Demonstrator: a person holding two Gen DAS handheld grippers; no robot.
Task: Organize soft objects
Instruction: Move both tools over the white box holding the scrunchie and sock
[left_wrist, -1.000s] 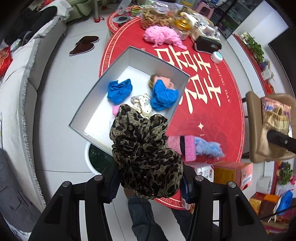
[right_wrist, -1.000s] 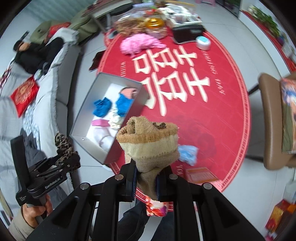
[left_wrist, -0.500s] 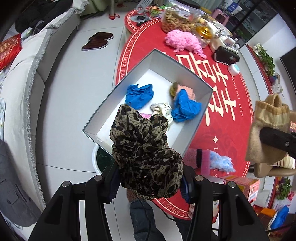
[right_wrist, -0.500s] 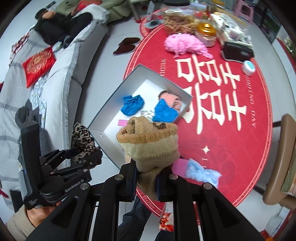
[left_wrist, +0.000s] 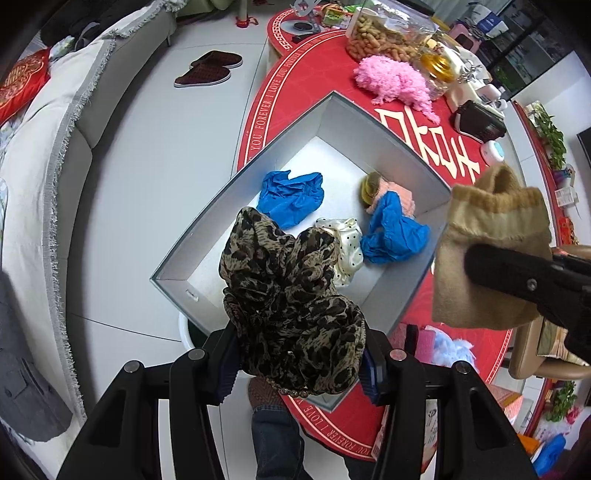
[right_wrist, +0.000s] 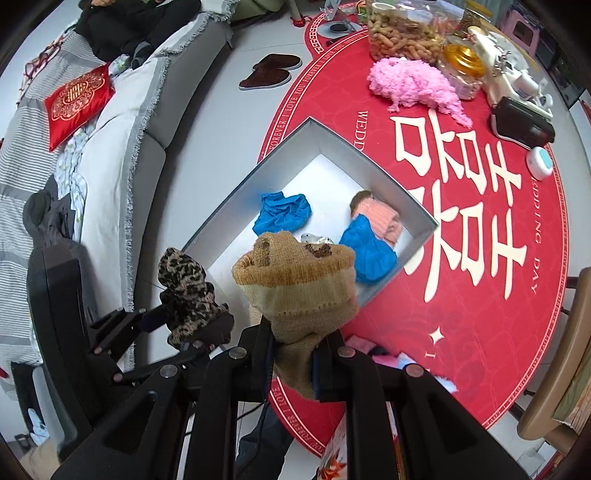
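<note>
My left gripper (left_wrist: 297, 365) is shut on a leopard-print scrunchie (left_wrist: 291, 306), held above the near end of a grey open box (left_wrist: 402, 155). My right gripper (right_wrist: 291, 354) is shut on a tan knitted sock (right_wrist: 299, 284), hanging over the box's near right side; the same sock (left_wrist: 487, 251) shows at the right of the left wrist view. Inside the box lie two crumpled blue cloths (left_wrist: 291, 197) (left_wrist: 393, 232), a white polka-dot scrunchie (left_wrist: 349, 243) and a peach knitted piece (left_wrist: 399, 195). A fluffy pink item (left_wrist: 393, 83) rests on the red table beyond the box.
The box sits on a round red table (right_wrist: 480, 288) and juts over its left edge. Jars of snacks (right_wrist: 402, 31), a black case (right_wrist: 522, 125) and a small round device (right_wrist: 539, 164) stand at the far side. Pink and pale-blue fluffy items (left_wrist: 439, 343) lie at the near edge. A sofa (right_wrist: 110, 155) and slippers (right_wrist: 269, 72) are to the left.
Both grippers have moved over the box, which looks larger and more central now. The right gripper with the tan sock has come in from the right, close beside the left one.
</note>
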